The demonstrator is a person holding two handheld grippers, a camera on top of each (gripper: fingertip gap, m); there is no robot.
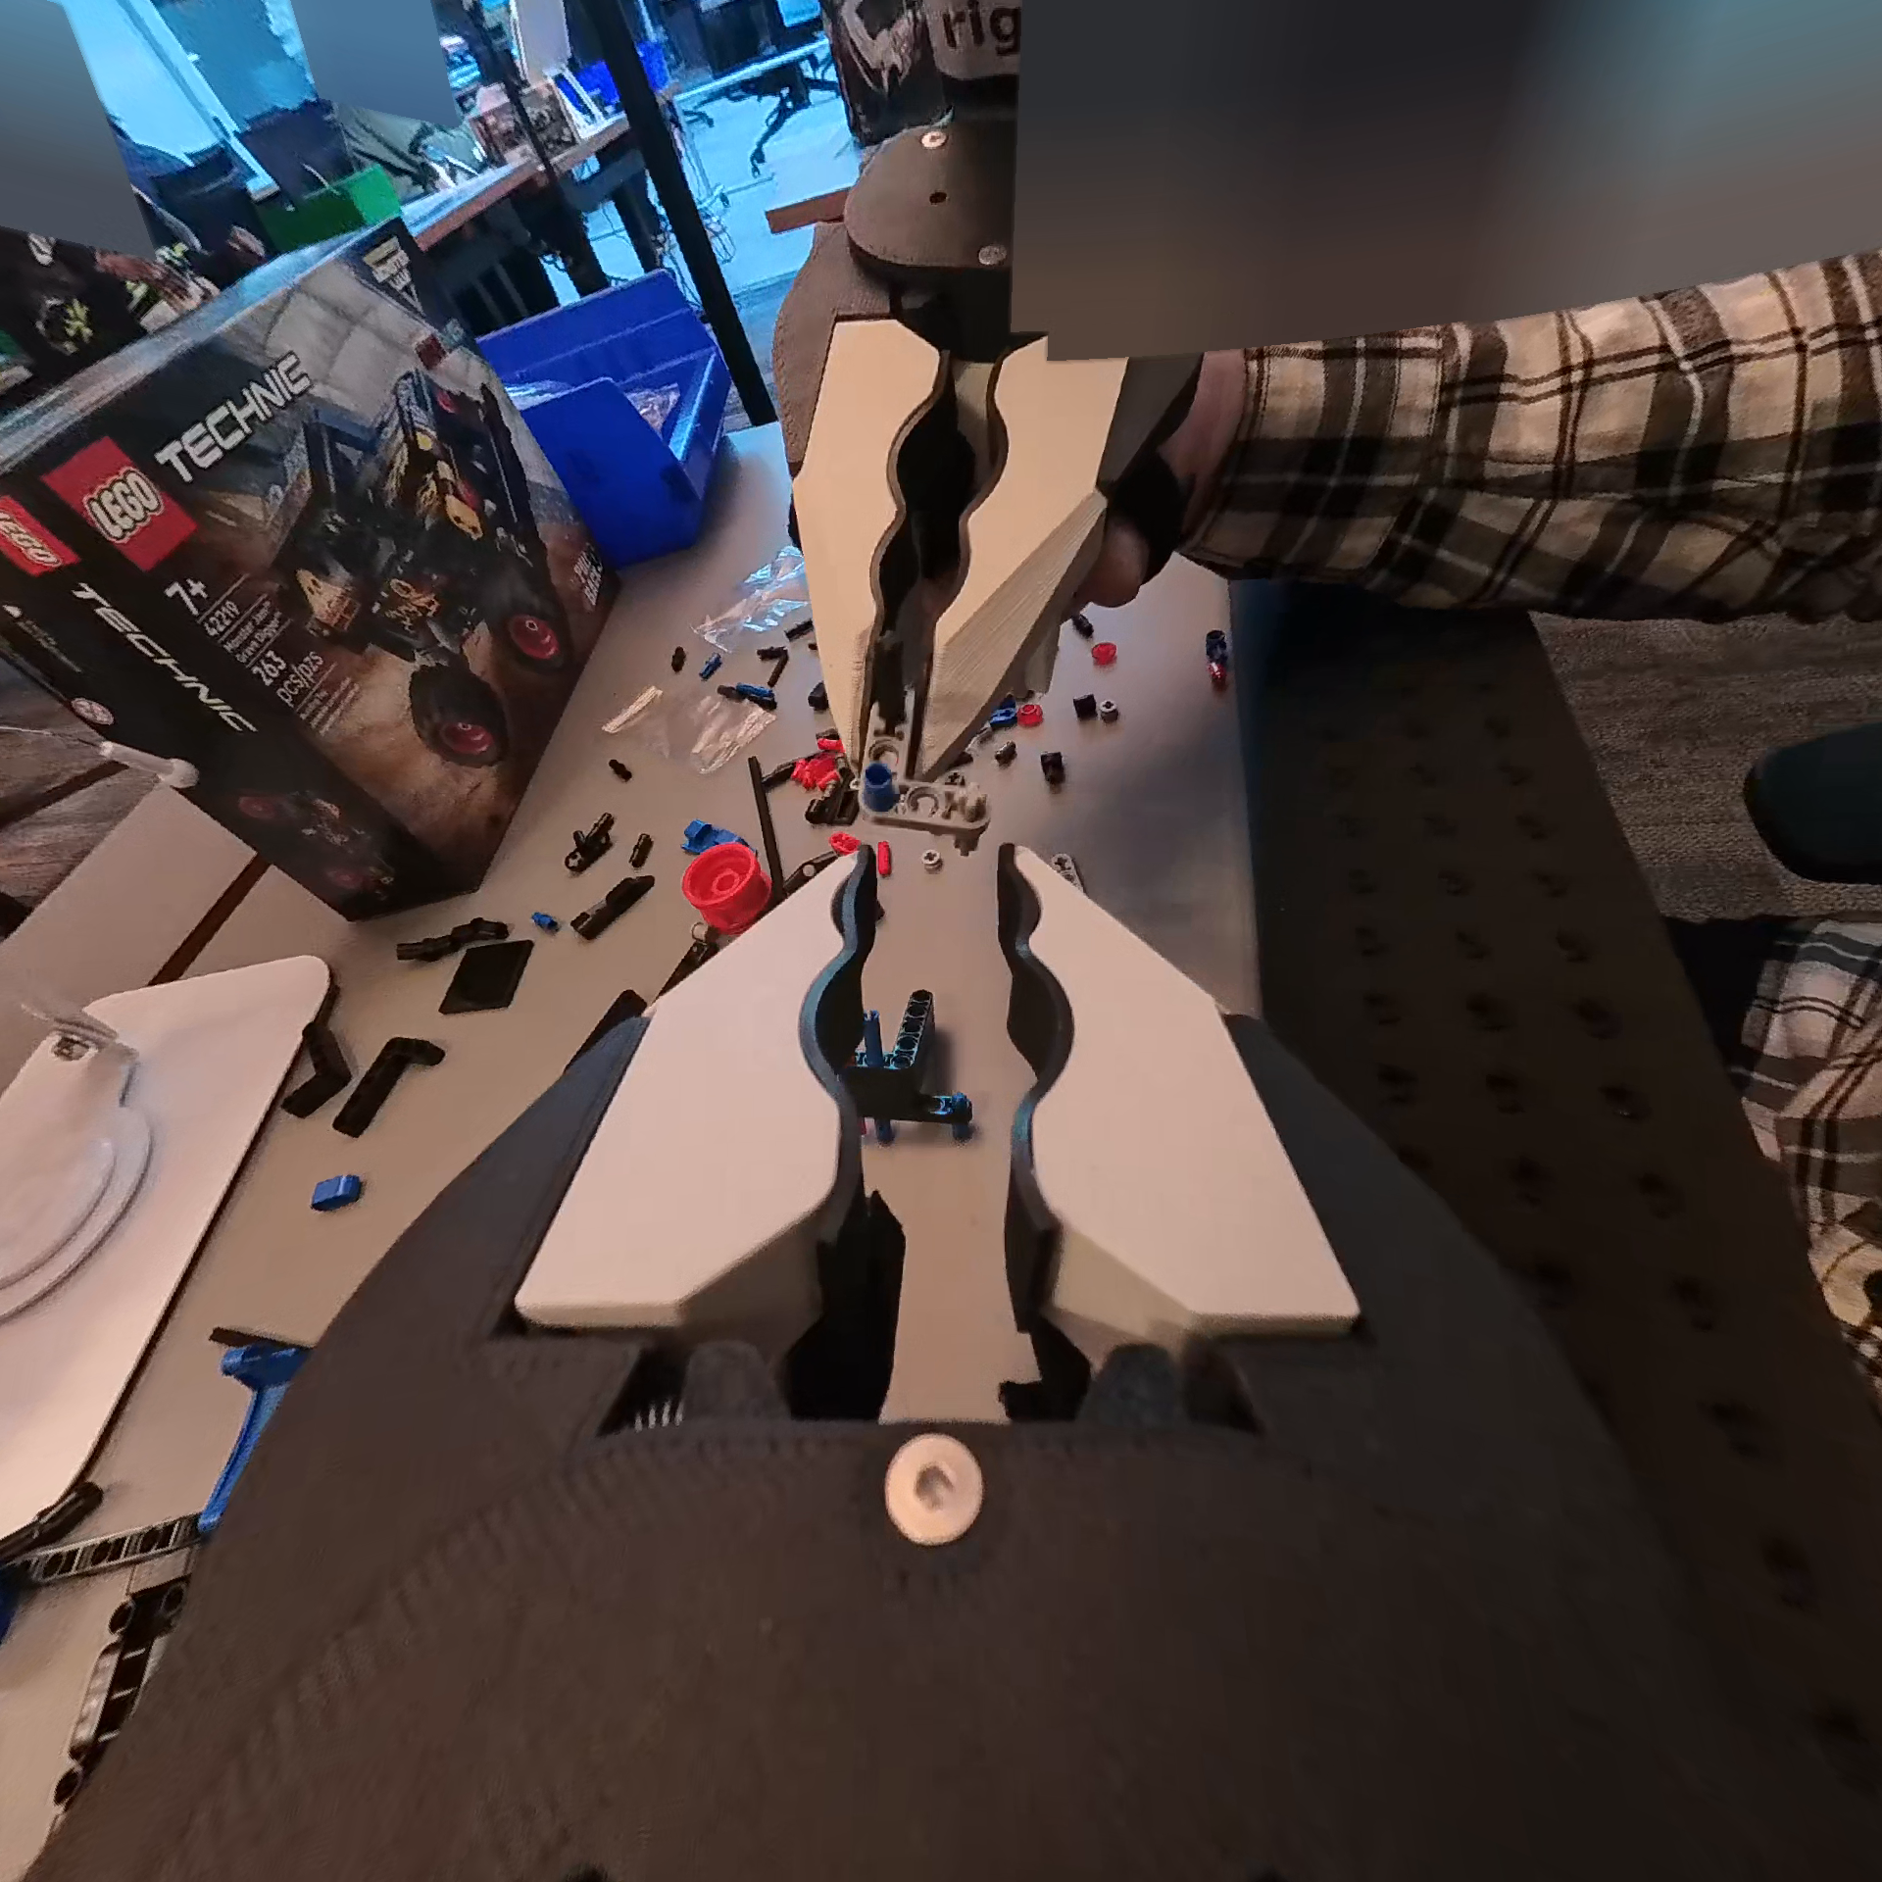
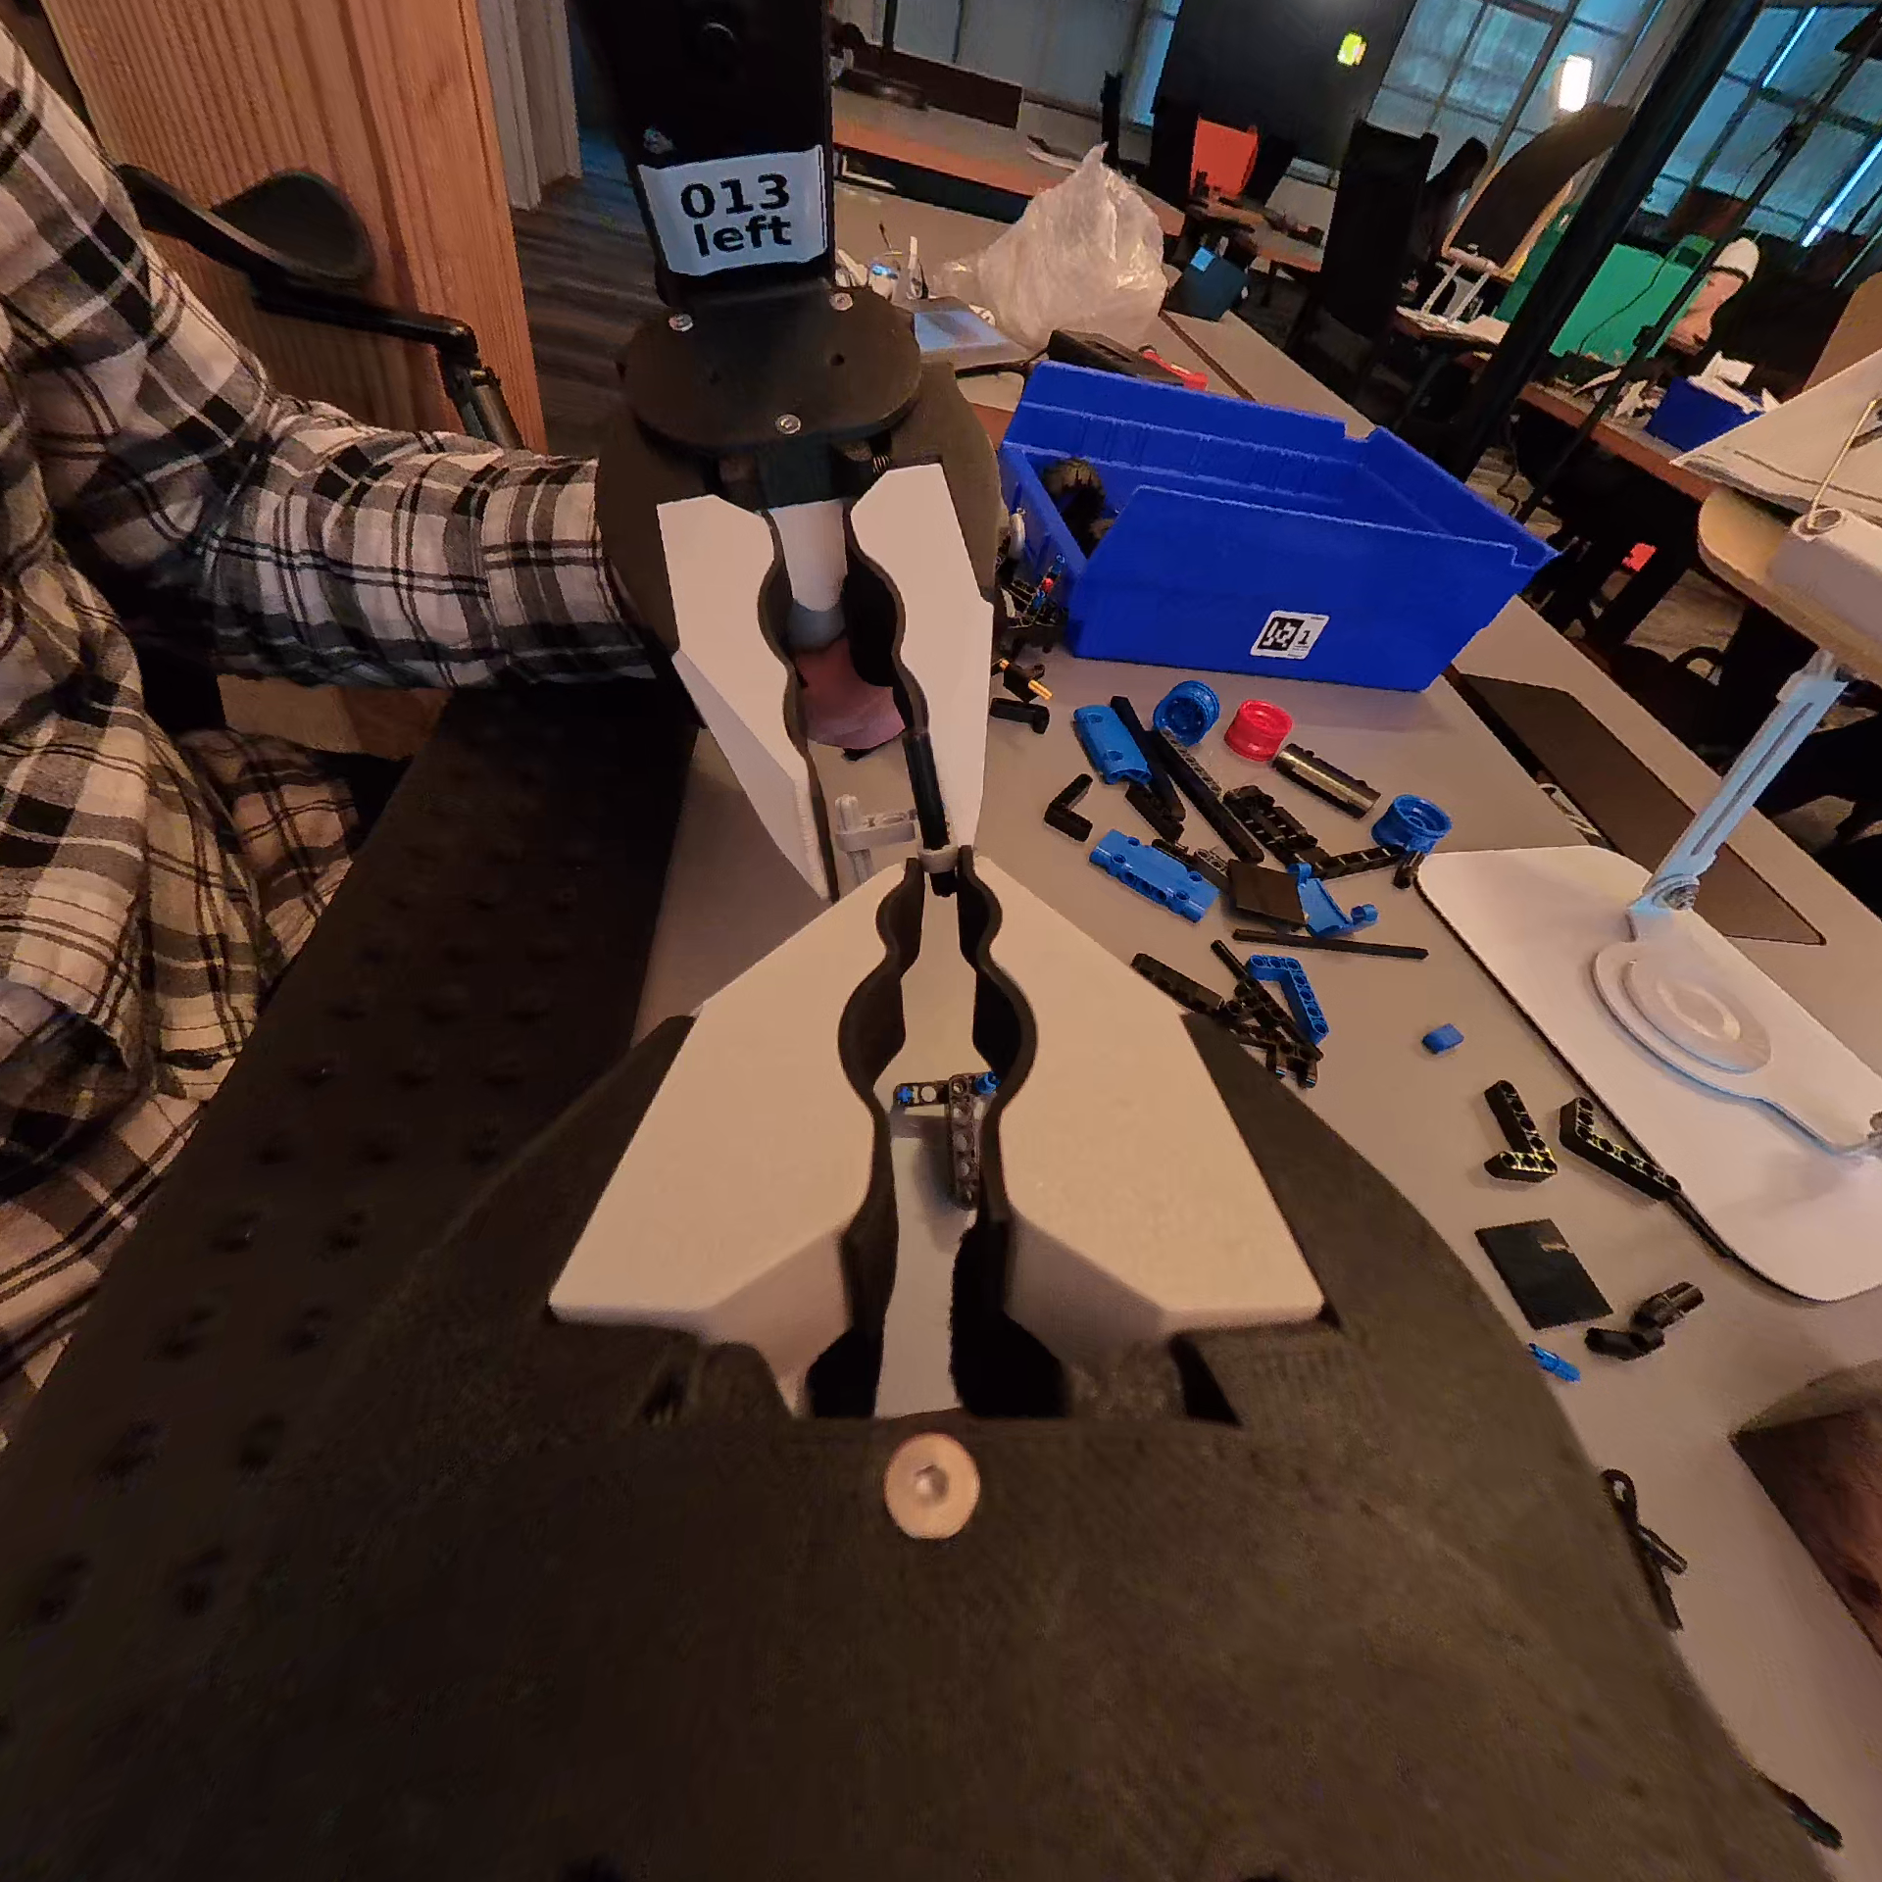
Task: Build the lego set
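Observation:
My right gripper [image 2: 942, 878] is shut on a light grey angled lego beam [image 1: 932, 801] and holds it just above the grey table. The beam carries a blue pin [image 1: 876, 789] at its corner. In the left wrist view the right gripper [image 1: 896, 733] comes down from above. My left gripper [image 1: 937, 861] is open and empty, its tips just short of the grey beam. In the right wrist view the left gripper [image 2: 891, 845] stands opposite, with the beam [image 2: 871, 825] showing between its fingers. A small black and blue lego assembly [image 1: 906, 1069] [image 2: 957, 1120] lies on the table under both grippers.
The lego box [image 1: 285, 570] stands on the left and a blue bin [image 2: 1253, 550] behind it. Loose black, blue and red parts, including a red wheel hub [image 1: 725, 886], lie scattered. A white stand base [image 2: 1680, 1018] and a black perforated mat [image 1: 1477, 1018] flank the work spot. My two grippers' fingertips are within a few centimetres of each other.

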